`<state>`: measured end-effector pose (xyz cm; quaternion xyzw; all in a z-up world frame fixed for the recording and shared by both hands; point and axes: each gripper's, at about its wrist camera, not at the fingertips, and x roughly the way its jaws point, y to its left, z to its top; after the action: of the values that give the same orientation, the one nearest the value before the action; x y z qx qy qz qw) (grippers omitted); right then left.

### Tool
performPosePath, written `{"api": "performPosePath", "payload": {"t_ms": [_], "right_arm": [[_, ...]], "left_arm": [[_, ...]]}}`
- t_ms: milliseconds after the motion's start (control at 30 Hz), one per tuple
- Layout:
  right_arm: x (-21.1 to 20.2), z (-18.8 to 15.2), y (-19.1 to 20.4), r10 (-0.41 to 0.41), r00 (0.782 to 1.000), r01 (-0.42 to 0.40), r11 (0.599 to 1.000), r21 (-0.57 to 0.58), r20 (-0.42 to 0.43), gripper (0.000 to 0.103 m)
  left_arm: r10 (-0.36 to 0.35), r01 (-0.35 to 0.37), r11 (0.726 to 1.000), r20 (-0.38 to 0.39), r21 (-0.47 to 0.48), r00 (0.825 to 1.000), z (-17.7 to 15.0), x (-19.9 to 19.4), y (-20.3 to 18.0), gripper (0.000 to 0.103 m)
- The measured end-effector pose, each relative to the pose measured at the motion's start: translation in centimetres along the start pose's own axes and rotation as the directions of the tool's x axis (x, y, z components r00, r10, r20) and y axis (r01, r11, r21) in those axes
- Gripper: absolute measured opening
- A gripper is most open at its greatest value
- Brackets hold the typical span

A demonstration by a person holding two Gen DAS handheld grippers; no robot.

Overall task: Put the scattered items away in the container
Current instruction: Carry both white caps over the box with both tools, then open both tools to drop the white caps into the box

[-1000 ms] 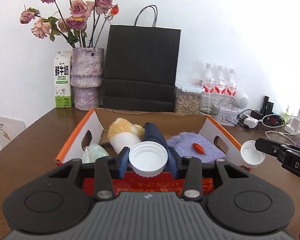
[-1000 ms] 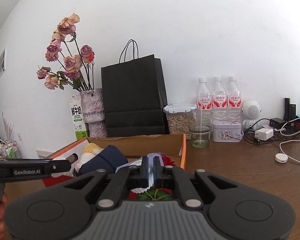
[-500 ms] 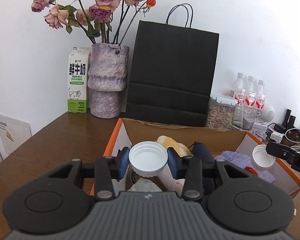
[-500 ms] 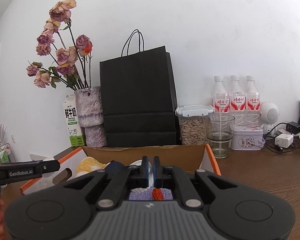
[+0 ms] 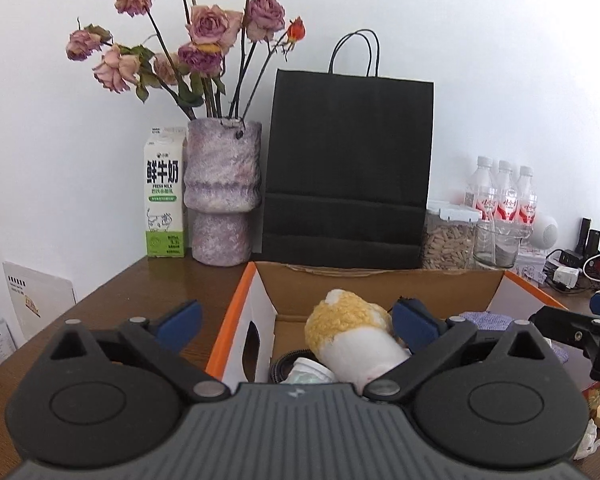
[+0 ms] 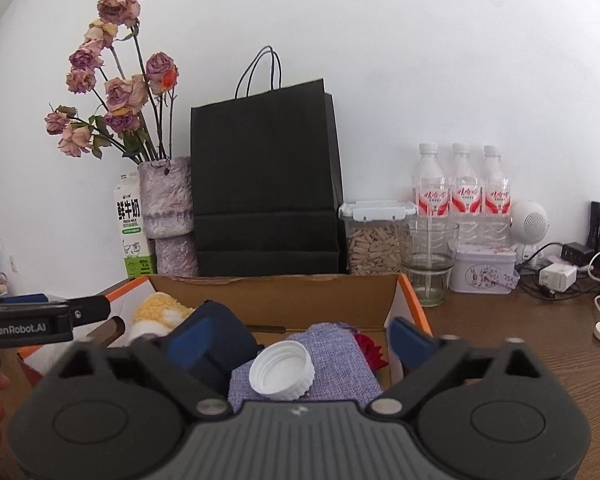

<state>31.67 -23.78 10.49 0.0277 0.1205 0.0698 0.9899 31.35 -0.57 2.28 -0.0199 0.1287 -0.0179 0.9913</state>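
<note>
The cardboard box (image 5: 236, 308) with an orange rim holds a yellow-and-white knitted item (image 5: 352, 332). My left gripper (image 5: 296, 322) hangs over the box's left side, its jaws opening wide with nothing pressed between them. A white cap (image 5: 308, 370) lies low in the box, partly hidden behind the gripper body. In the right wrist view, my right gripper (image 6: 300, 340) is over the box (image 6: 414, 304), its jaws opening too. A second white cap (image 6: 282, 370) rests open side up on a purple cloth (image 6: 332, 352), free of both pads. A dark blue item (image 6: 220, 328) lies beside it.
Behind the box stand a black paper bag (image 5: 346, 168), a vase of dried roses (image 5: 222, 192) and a milk carton (image 5: 164, 196). To the right are a seed jar (image 6: 376, 236), a glass (image 6: 430, 256), water bottles (image 6: 464, 188), a tin and tangled chargers (image 6: 556, 276).
Both grippers have moved forward over the box and let go of their white caps. The jaws went from shut to wide apart, and both caps now lie in the box.
</note>
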Motion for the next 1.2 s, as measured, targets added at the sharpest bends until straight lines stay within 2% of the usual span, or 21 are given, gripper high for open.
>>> {"api": "performPosePath", "payload": {"t_ms": [300, 800, 1200], "right_arm": [[-0.5, 0.1, 0.5, 0.004, 1.000, -0.004, 1.000, -0.002, -0.010, 0.103], [-1.2, -0.3, 0.8, 0.008, 1.000, -0.008, 1.000, -0.007, -0.018, 0.103], [-3.6, -1.5, 0.7, 0.004, 0.999, -0.004, 1.000, -0.019, -0.041, 0.103]], "left_arm": [[-0.006, 0.006, 1.000, 0.009, 0.001, 1.000, -0.2, -0.5, -0.3, 0.103], [0.031, -0.030, 0.999, 0.055, -0.025, 0.998, -0.9, -2.3, -0.2, 0.103], [0.032, -0.031, 0.999, 0.043, -0.018, 0.999, -2.1, -4.9, -0.8, 0.103]]}}
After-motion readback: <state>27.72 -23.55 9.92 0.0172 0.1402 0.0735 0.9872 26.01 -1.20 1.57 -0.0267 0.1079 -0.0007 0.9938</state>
